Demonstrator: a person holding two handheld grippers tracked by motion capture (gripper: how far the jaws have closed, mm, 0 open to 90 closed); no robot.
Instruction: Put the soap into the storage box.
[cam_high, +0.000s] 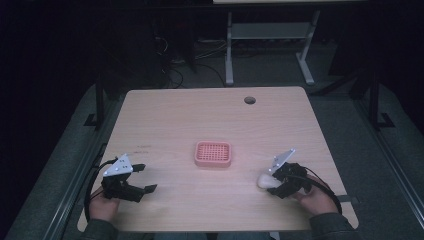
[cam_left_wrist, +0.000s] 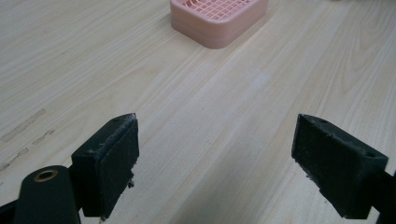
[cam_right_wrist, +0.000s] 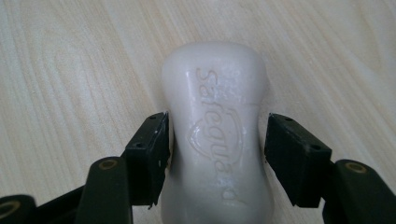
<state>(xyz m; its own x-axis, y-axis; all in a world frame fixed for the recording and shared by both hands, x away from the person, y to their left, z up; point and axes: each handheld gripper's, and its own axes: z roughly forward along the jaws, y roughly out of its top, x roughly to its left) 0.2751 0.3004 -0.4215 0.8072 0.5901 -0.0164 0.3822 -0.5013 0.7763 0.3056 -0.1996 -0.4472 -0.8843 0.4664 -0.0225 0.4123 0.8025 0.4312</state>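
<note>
Pale wood worktop (cam_high: 210, 120), dark room behind. Left claw (cam_high: 145, 178) spread wide, nothing in it, near the front-left edge. Pink slotted soap dish (cam_high: 213, 154) mid-worktop. White soap bar (cam_right_wrist: 217, 135) lies front-right on the worktop, right claw (cam_right_wrist: 215, 151) pinching its waist.

Left gripper (cam_high: 145, 178) low over near-left table corner, hand (cam_high: 103, 206) behind it, jaws spread wide, nothing between. Right gripper (cam_high: 268, 181) at near right, hand (cam_high: 316, 198) gripping its body, jaws narrowed, pads (cam_right_wrist: 148, 154) against white bar's waist.
</note>
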